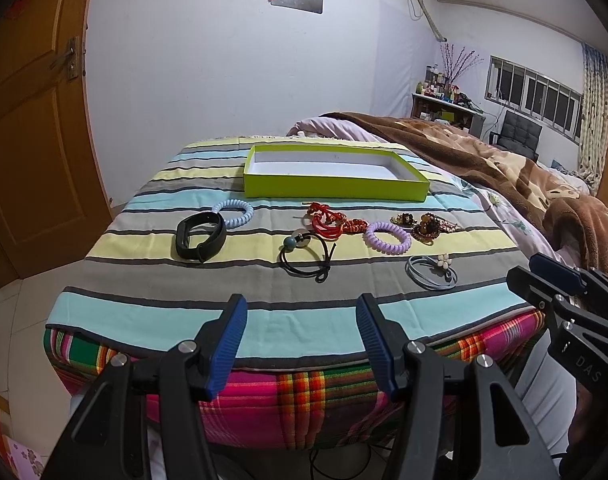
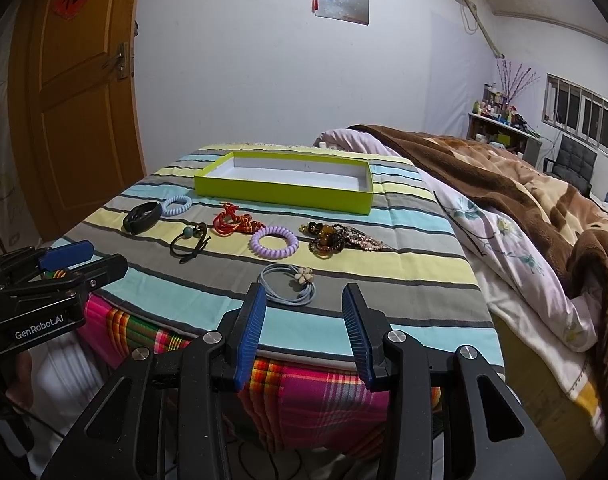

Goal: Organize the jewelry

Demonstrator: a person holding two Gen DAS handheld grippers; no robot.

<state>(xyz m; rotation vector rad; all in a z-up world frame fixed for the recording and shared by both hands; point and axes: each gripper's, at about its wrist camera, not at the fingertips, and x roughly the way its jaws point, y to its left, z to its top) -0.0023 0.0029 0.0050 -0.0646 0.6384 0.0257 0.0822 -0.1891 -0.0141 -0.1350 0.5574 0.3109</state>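
An empty lime-green box (image 1: 336, 191) (image 2: 283, 197) lies at the far end of the striped cloth. In front of it are a black wristband (image 1: 199, 236), a pale blue spiral tie (image 1: 247, 213), red cord bracelets (image 1: 330, 220), a black tie with a teal bead (image 1: 289, 242), a purple spiral tie (image 2: 273, 255) and brown beaded jewelry (image 2: 332, 236). Nearest, a grey-blue tie with a flower (image 2: 304, 275) lies just beyond my right gripper (image 2: 304, 294). That gripper is open and holds nothing. My left gripper (image 1: 301, 308) hovers open over the cloth's near edge.
The striped cloth (image 1: 143, 308) covers a bed corner with a plaid sheet (image 1: 304, 400) beneath. A brown blanket (image 2: 524, 200) and pale quilt lie to the right. A wooden door (image 1: 31, 140) stands to the left.
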